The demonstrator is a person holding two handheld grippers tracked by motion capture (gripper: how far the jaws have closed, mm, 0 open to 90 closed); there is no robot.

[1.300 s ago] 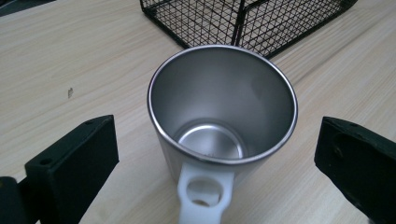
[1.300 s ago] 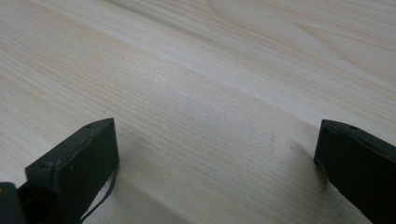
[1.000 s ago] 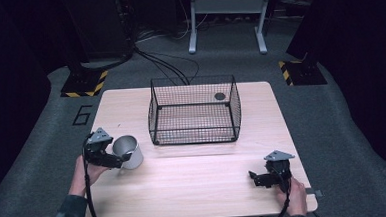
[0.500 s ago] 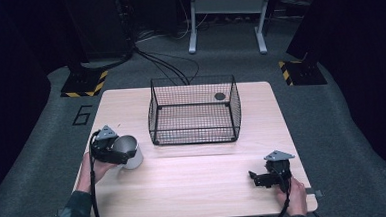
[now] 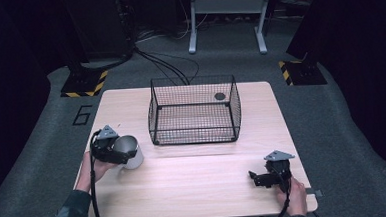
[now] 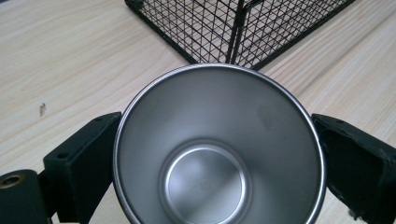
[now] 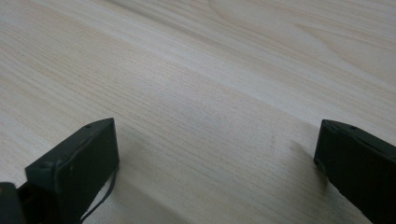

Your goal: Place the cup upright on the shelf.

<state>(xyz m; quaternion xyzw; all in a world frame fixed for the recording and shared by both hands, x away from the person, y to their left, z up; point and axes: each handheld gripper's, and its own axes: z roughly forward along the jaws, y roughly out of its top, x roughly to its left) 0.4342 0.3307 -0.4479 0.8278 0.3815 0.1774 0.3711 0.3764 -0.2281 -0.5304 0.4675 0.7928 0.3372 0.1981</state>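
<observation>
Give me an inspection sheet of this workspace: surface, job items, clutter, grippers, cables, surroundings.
Surface: light wooden table, bare in front.
Job's things: steel cup, empty, between the left jaws; black wire basket at the table's far middle, a small dark round thing in it.
Clutter: nothing seen.
Grippers: left gripper around the cup, jaws against its sides; right gripper open, low over bare wood.
Cables: a cable trails from the left gripper; floor cables behind the table.
Surroundings: grey carpet, hazard-striped feet, metal stand.
</observation>
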